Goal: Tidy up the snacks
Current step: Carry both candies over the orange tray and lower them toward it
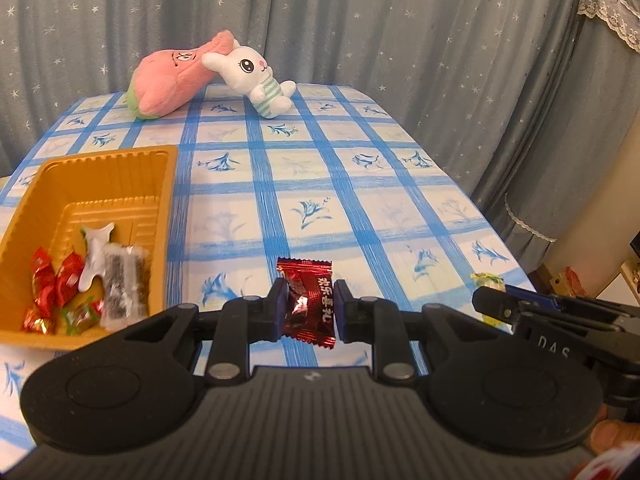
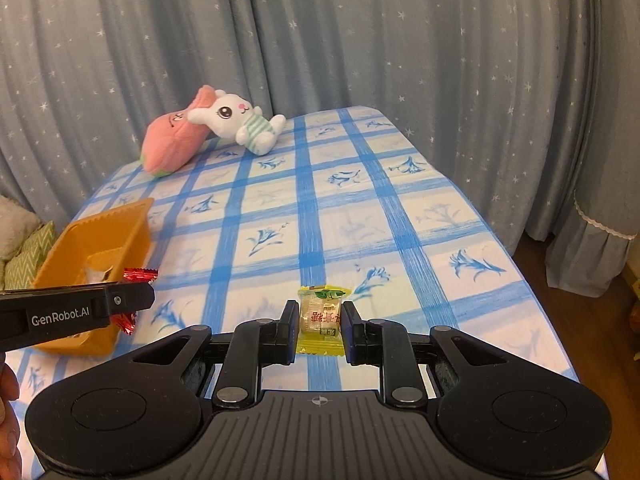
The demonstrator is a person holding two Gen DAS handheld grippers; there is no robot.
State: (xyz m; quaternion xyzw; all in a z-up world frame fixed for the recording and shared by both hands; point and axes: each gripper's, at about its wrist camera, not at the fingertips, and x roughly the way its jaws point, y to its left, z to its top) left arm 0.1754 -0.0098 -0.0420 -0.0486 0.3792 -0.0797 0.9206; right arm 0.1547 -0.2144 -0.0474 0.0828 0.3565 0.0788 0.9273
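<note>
My left gripper (image 1: 310, 304) is shut on a dark red candy (image 1: 307, 306) and holds it above the tablecloth, right of the orange tray (image 1: 108, 168). The tray holds several wrapped snacks (image 1: 84, 288). My right gripper (image 2: 320, 320) has its pads against a yellow candy (image 2: 321, 320), shut on it just above the cloth. In the right wrist view the left gripper (image 2: 120, 300) shows side-on at the left with the red candy (image 2: 138, 276) in front of the tray (image 2: 96, 232). In the left wrist view the right gripper (image 1: 496, 304) shows at the right with the yellow candy (image 1: 486, 280).
A pink plush (image 1: 172, 80) and a white rabbit plush (image 1: 256, 80) lie at the table's far edge. The blue checked tablecloth (image 1: 360, 200) covers the table. Grey starred curtains (image 2: 360, 40) hang behind and to the right. A cushion (image 2: 28, 252) lies left of the table.
</note>
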